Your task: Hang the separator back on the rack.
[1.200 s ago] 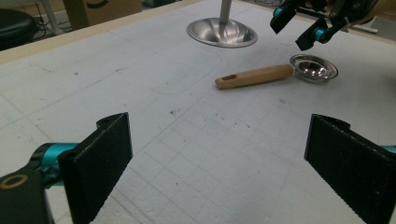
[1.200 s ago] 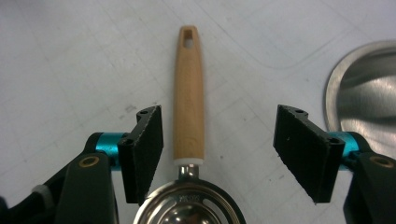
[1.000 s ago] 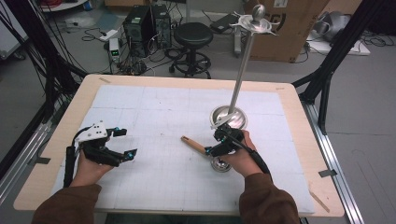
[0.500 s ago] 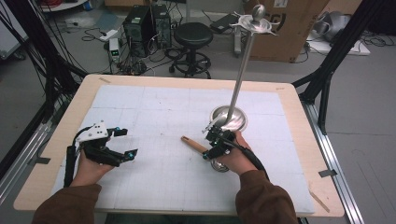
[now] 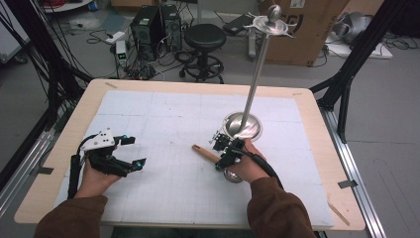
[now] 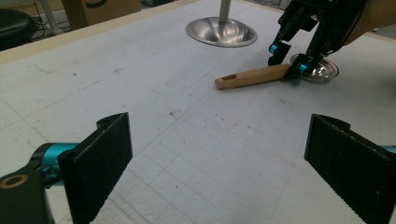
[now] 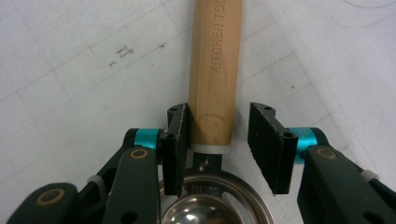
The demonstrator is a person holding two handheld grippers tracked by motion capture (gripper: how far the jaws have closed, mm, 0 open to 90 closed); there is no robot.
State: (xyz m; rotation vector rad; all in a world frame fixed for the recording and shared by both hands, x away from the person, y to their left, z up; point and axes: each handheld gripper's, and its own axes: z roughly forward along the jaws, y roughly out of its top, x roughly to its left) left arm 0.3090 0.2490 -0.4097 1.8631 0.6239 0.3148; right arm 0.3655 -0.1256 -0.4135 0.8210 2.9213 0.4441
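Right gripper view: the right hand-held gripper (image 7: 218,140) straddles the ladle (image 7: 215,70) handle near its bowl, jaws just closing, one pad touching, the other apart, for a firm hold. It lies flat on the surface (image 5: 163,119) beside the stand (image 5: 242,125). The left hand-held gripper (image 6: 224,163) waits open.

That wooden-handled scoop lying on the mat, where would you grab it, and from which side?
Probably on the wooden handle, close to where it meets the metal bowl, coming straight down from above. The scoop lies flat, so only its two long sides are free, and the handle is straight and narrow enough to fit between the jaws. The right gripper already straddles it there, jaws just closing, a gap remaining on one side.
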